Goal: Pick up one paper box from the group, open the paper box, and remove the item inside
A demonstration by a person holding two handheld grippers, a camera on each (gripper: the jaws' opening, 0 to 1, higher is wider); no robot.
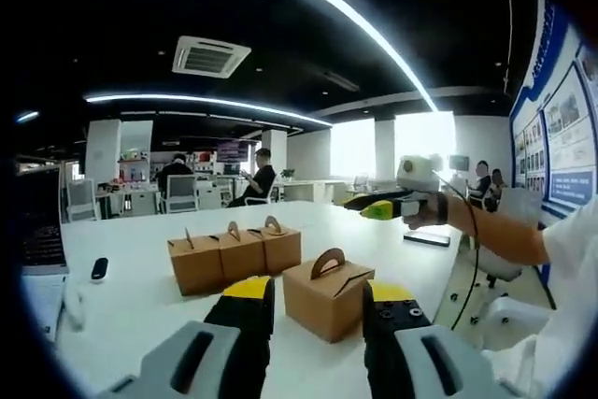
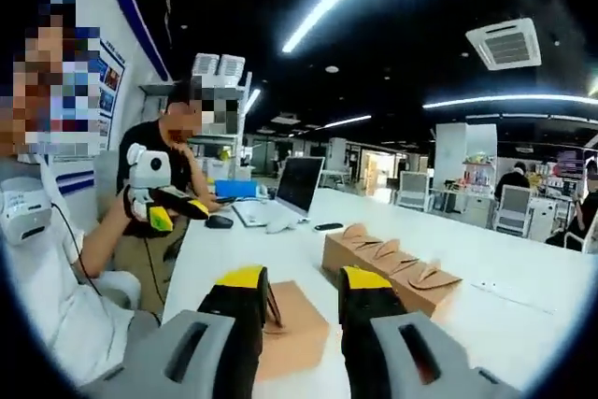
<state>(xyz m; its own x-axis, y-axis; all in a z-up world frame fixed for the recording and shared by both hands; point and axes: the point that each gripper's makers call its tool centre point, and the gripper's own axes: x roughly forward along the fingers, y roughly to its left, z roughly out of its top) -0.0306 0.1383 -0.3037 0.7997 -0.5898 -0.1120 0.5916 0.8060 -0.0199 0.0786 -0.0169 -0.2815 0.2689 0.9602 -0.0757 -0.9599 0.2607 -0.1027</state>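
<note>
Straddling paper box (image 1: 327,301), hand-held gripper (image 1: 316,301) open

My left gripper (image 1: 316,310) has matt black jaws with glossy yellow plastic tips and smooth grey plastic housings at the bottom of the frame. Between them sits a paper box (image 1: 327,298) of matt brown kraft card. The row of boxes (image 1: 234,254) left of centre has the same dull card finish. The table (image 1: 140,296) is smooth white with a soft sheen. My right gripper (image 2: 302,310) looks alike.
</note>
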